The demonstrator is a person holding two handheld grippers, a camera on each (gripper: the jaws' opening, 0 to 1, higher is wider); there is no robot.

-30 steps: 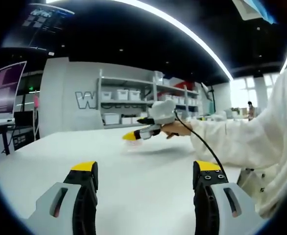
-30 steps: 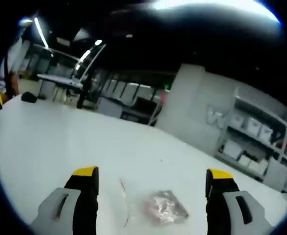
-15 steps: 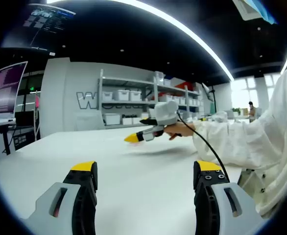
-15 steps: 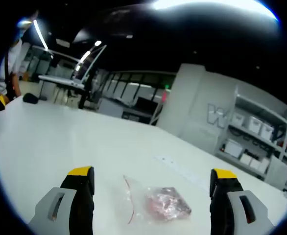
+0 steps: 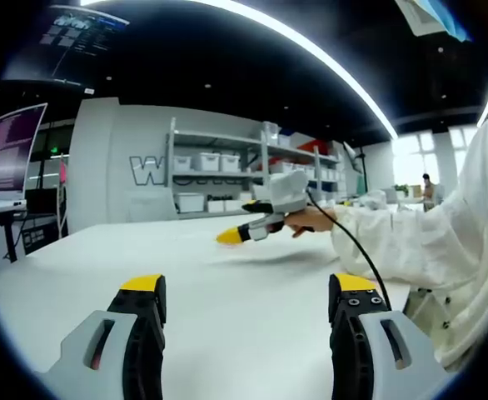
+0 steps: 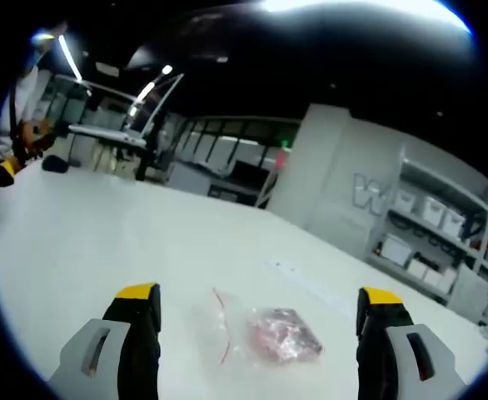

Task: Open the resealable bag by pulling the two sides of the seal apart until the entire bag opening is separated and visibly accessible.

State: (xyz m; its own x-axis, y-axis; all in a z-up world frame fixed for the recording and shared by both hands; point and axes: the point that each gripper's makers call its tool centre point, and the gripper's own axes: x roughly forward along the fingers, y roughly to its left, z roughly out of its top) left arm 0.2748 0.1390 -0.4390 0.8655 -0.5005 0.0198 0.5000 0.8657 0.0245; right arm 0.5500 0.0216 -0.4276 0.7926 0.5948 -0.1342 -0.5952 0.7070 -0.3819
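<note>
Clear plastic resealable bag with reddish contents lies flat on the white worktop, red seal strip toward its left | right tool hovers over the bag, jaws wide apart, nothing held | left tool jaws apart, nothing between them, over bare worktop.

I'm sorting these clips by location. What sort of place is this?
Probably a lab or workshop hall: shelving stacked with white storage bins, a monitor on a stand, long ceiling light strips, and a broad white table holding the resealable bag.
</note>
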